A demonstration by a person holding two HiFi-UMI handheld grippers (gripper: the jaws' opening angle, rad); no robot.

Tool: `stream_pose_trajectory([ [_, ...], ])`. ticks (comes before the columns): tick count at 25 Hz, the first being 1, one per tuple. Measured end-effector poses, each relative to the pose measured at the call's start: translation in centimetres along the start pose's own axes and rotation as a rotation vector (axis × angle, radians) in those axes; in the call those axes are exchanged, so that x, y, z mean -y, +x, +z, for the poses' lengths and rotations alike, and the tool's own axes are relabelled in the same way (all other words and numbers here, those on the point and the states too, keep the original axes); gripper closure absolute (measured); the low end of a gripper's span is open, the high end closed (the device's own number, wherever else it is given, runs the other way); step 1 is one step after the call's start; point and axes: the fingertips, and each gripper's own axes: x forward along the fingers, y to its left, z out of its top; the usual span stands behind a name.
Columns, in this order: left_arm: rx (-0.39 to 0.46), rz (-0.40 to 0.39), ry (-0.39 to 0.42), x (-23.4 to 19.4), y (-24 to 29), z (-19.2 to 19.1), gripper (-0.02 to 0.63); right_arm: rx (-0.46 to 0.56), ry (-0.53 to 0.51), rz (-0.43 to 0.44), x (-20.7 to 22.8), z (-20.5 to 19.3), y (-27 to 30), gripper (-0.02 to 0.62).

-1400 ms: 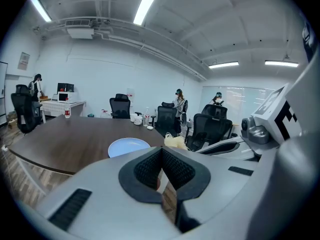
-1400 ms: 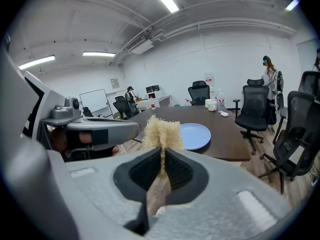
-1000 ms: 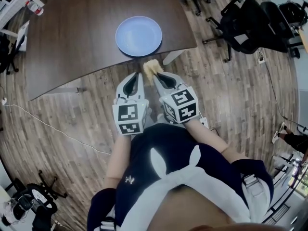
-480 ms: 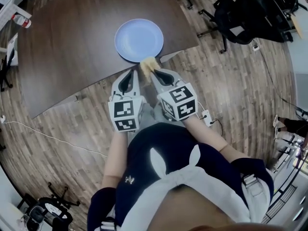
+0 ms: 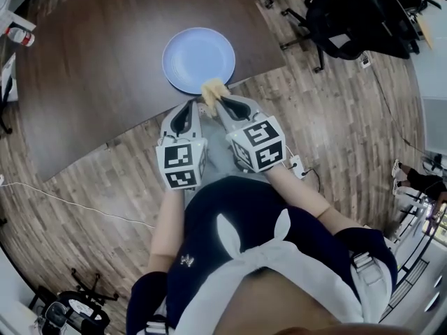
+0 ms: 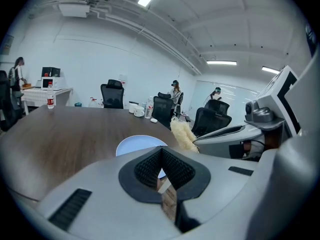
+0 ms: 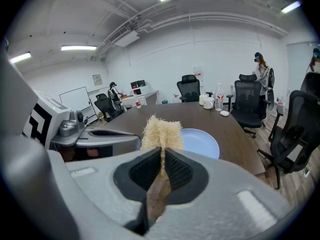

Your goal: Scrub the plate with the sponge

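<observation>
The person's dark top (image 5: 230, 232) fills the bottom of the head view, with both forearms reaching forward. The left gripper (image 5: 188, 107) is held at the table's near edge, its jaws pressed together with nothing between them. Just beside it the right gripper (image 5: 218, 102) is clamped tight on the sponge (image 5: 213, 87), a pale, fibrous pad that sticks out upright past the jaw tips. The sponge sits over the near rim of the plate (image 5: 198, 56); whether it touches the plate cannot be told. The plate is round and pale blue, and lies flat on the dark wooden table (image 5: 91, 68), close to the near edge and toward its right corner. Further along the table, near its far edge, stand a bottle (image 7: 219, 93) and cups (image 7: 206, 102). Black office chairs (image 5: 349, 12) stand on the wood floor off the table's right edge
</observation>
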Motion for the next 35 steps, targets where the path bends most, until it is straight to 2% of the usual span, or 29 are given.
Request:
stream_pose_trajectory([
  [4,0.011,0.011,-0.009,-1.3,1.6,0.9,0.6,-0.006,-0.007,0.009,1.2,1.0,2.0,0.575],
  [11,-0.051,-0.002,-0.002,-4.2,4.4,1.8,0.6,-0.049,-0.028,0.019,3.2,3.1,6.5,0.575],
  [17,-0.056,0.043,-0.008,-7.7,7.8,3.8,0.6,-0.084,-0.031,0.014,6.1,4.7,10.2,0.575],
  [35,-0.184,0.098,-0.053,-13.7,14.8,1.9,0.6,-0.208,-0.026,0.011,11.5,6.0,19.4,0.575],
])
